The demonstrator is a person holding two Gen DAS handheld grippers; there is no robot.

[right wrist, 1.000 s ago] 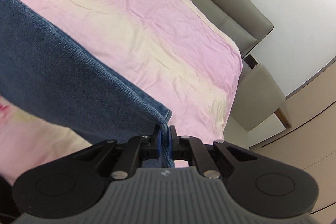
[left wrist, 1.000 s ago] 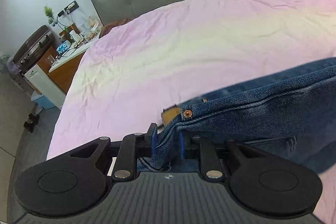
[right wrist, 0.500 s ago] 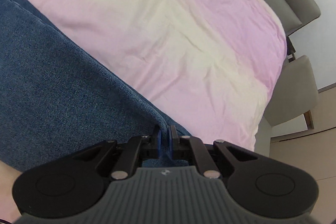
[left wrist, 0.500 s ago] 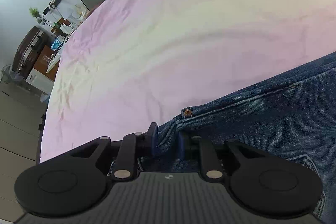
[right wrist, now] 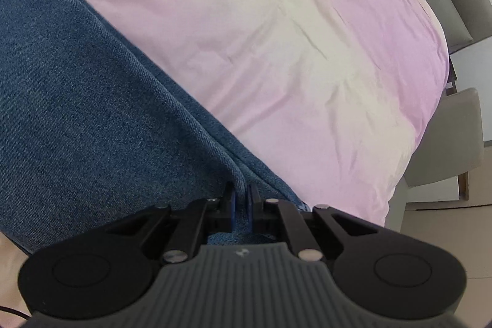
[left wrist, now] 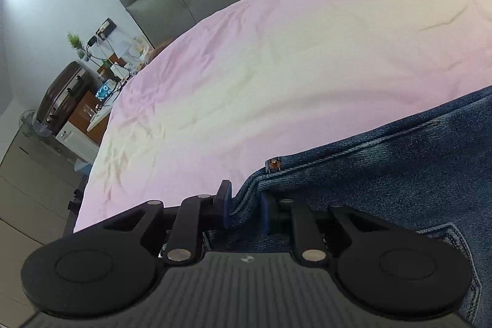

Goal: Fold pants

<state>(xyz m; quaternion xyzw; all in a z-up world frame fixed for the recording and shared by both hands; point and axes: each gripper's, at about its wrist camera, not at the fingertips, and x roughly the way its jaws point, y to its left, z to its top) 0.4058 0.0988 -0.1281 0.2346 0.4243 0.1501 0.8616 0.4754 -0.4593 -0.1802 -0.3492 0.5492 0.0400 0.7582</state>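
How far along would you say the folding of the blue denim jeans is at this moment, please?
Early stage. Done: both claws have hold of the blue denim jeans. In hand: the left claw pinches the edge by the copper rivet; the right claw clamps a folded denim seam over the pink and cream bedsheet. Left: no finished fold is visible yet.
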